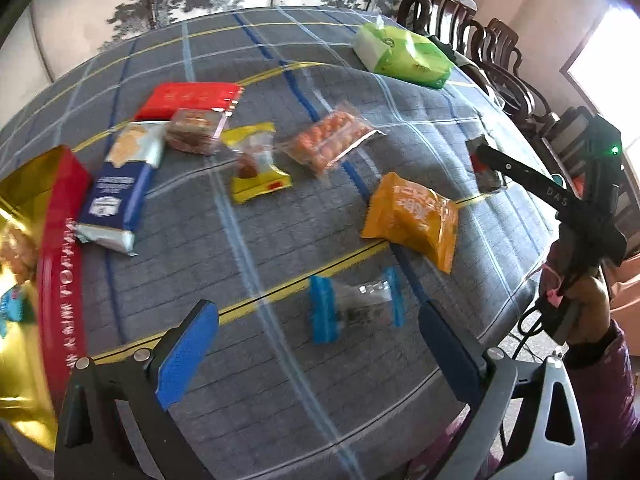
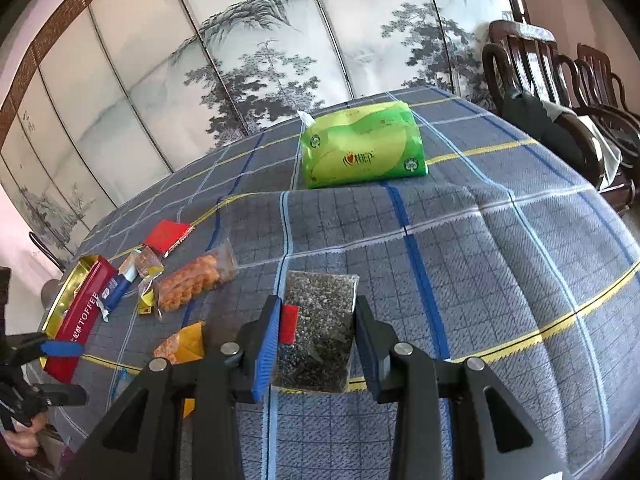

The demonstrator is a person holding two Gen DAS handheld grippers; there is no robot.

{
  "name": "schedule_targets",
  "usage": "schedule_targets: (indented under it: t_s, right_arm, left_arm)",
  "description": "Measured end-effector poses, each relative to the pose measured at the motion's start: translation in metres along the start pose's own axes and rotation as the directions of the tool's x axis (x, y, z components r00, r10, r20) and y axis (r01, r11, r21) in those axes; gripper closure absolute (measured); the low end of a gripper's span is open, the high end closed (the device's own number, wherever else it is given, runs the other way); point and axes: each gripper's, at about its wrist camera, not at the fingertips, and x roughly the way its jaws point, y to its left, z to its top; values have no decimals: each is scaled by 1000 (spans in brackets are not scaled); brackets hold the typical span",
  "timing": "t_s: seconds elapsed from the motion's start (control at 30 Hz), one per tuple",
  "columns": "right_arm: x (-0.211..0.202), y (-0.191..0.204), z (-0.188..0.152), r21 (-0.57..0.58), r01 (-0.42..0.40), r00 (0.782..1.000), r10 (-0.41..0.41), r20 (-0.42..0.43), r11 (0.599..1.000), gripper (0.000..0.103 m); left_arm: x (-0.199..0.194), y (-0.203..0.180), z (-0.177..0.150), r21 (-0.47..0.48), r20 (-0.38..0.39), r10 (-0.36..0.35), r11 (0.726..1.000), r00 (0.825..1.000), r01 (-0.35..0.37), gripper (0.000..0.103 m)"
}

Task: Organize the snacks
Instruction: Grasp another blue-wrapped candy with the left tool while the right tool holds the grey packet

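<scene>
**Seed packet caught in the right tongs**

The clear packet [image 2: 316,332] of dark speckled seeds, red label at one edge, sits between the right tongs [image 2: 316,344], both pads pressing its sides, above the plaid table [image 2: 500,264]. Left tongs [image 1: 320,344] gape wide, holding nothing, over a blue-edged clear sachet [image 1: 356,306]. Beyond lie the orange bag [image 1: 412,216] and red toffee tin [image 1: 60,240].
</scene>
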Motion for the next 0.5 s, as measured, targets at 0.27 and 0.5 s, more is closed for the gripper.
schedule_targets:
  t_s: [0.27, 0.5]
  right_arm:
    - [5, -8, -3, 25, -18, 1000, 18, -1, 1000, 67]
    - [9, -6, -4, 24, -22, 1000, 22, -17, 999, 67]
  left_arm:
    - [27, -19, 0, 97, -19, 81, 992, 997, -79, 8]
    - [35, -36, -2, 211, 9, 97, 973, 995, -96, 71]
